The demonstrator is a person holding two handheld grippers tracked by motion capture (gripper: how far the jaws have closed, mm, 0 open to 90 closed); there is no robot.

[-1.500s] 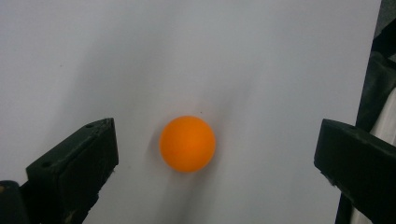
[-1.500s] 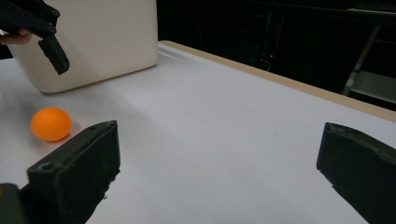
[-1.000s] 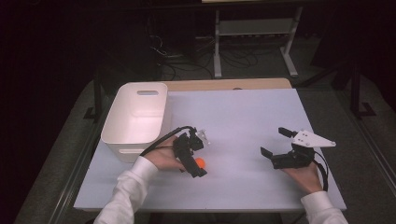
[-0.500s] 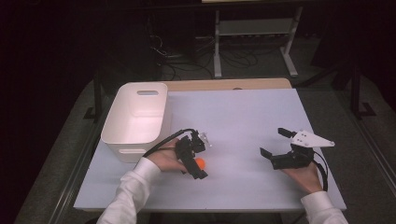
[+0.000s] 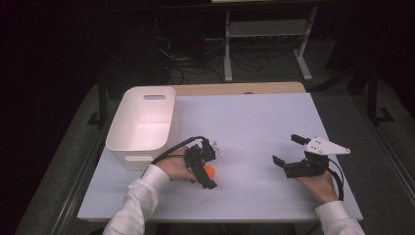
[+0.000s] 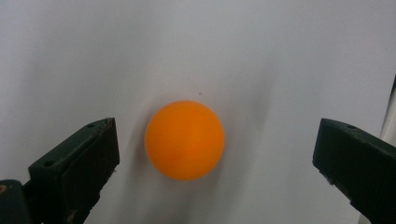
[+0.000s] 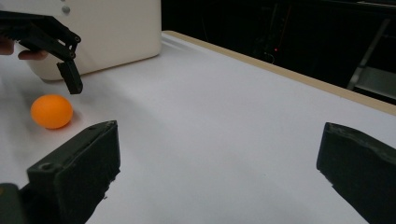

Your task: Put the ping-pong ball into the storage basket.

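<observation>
An orange ball [image 5: 209, 171] lies on the white table [image 5: 254, 122], left of centre near the front. My left gripper [image 5: 204, 165] hovers right over it, pointing down and open. In the left gripper view the ball [image 6: 184, 140] sits on the table between the two black jaws of the left gripper [image 6: 217, 128], touching neither. My right gripper [image 5: 286, 149] rests open and empty at the front right. From the right gripper [image 7: 219, 126] I see the ball [image 7: 51, 111] far left, under the other gripper's fingers [image 7: 70, 77].
A white plastic bin [image 5: 166, 117] stands at the table's left side, just behind the left hand; it looks empty. It appears in the right gripper view as a white wall [image 7: 116, 28]. Dark floor, cables and a metal stand lie beyond the far edge.
My left gripper has drifted very slightly to the right above the ball. The ball and the right gripper have stayed put.
</observation>
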